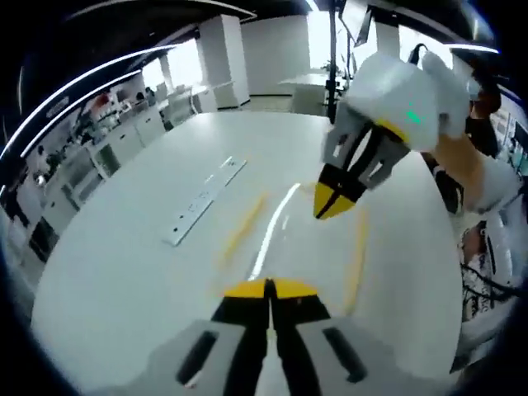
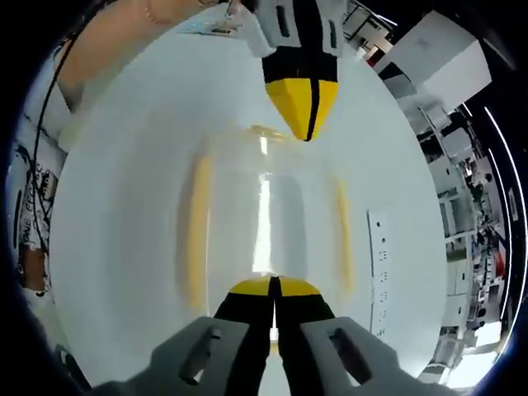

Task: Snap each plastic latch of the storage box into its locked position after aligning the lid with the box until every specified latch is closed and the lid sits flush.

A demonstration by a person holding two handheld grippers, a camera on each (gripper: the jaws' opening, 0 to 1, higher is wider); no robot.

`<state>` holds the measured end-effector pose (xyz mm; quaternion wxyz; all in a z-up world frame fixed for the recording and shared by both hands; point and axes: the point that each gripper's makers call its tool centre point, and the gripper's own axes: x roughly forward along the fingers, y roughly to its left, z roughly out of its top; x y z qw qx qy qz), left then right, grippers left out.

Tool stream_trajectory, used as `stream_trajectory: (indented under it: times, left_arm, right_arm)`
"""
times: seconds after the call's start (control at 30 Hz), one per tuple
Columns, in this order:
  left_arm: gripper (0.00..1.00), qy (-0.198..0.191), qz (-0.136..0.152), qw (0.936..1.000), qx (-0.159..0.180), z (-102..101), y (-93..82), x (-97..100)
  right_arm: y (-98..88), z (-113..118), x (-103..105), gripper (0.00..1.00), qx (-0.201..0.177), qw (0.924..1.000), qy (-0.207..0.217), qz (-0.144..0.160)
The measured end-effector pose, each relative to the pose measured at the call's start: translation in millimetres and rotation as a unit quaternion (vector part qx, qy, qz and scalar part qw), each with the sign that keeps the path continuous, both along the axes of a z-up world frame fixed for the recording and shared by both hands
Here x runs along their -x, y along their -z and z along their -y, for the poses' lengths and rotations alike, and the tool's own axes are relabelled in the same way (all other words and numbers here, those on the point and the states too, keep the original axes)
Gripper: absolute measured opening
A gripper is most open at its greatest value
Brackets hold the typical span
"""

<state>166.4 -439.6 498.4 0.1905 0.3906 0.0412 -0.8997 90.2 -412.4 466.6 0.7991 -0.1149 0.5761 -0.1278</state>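
Your left gripper (image 1: 268, 286) and right gripper (image 2: 273, 285) both have jaws pressed together, empty, facing across the blurred clear storage box (image 2: 268, 223); a power strip (image 1: 204, 200) lies beside it on the white table (image 1: 124, 272).

box (image 2: 268, 223): clear plastic storage box, motion-blurred, its outline faint against the white surface
lid: transparent, with a bright streak of glare along its middle; whether it sits flush cannot be told
latches (image 2: 198, 231): yellow strips along two opposite sides, one on each in the right gripper view; locked or open cannot be told through the blur
left gripper view: box (image 1: 289, 231) shows as yellow streaks and a white glare line
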Motion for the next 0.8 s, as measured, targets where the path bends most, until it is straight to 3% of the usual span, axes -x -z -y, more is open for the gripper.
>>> stream_trajectory:
  times: [0.17, 0.2, 0.23, 0.37, 0.47, 0.53, 0.63, 0.8]
  left_arm:
    - [0.0, 0.014, 0.052, 0.9984, -0.016, -2.2, 27.3, 6.3]
    - [0.0, 0.013, 0.028, 0.9995, -0.004, 2.0, 20.8, 11.8]
    - [0.0, 0.006, 0.046, 0.9988, -0.015, 1.0, 24.8, 6.2]
    - [0.0, 0.008, 0.044, 0.9989, -0.015, 2.4, 25.2, 6.5]
    - [0.0, 0.005, 0.053, 0.9985, -0.009, -0.7, 27.2, 7.9]
    - [0.0, -0.004, 0.057, 0.9984, -0.007, -3.0, 28.3, 7.1]
    - [0.0, -0.018, 0.051, 0.9984, -0.013, -5.1, 29.1, 6.2]
    - [0.0, -0.017, 0.043, 0.9989, -0.009, -12.0, 29.6, 5.3]
  right_arm:
    - [0.1, 1.8, 0.0, 0.0, -0.008, 0.9999, -0.003, 0.011]
    - [0.4, 2.0, -0.4, 0.0, -0.008, 0.9999, -0.011, 0.008]
    - [0.4, 2.1, -0.4, 0.0, -0.008, 0.9998, -0.016, 0.005]
    - [1.2, 2.0, -1.4, 0.0, -0.011, 0.9982, -0.056, -0.018]
    - [-0.2, 3.7, -1.9, 0.0, -0.035, 0.9935, -0.107, -0.015]
    - [-15.5, 37.5, -5.7, 0.0, 0.025, 0.9956, -0.088, 0.019]
    - [-32.0, 65.9, -12.1, 0.0, 0.049, 0.9941, -0.058, 0.077]
    - [-26.5, 94.0, -13.4, 0.0, 0.038, 0.9957, -0.038, 0.076]
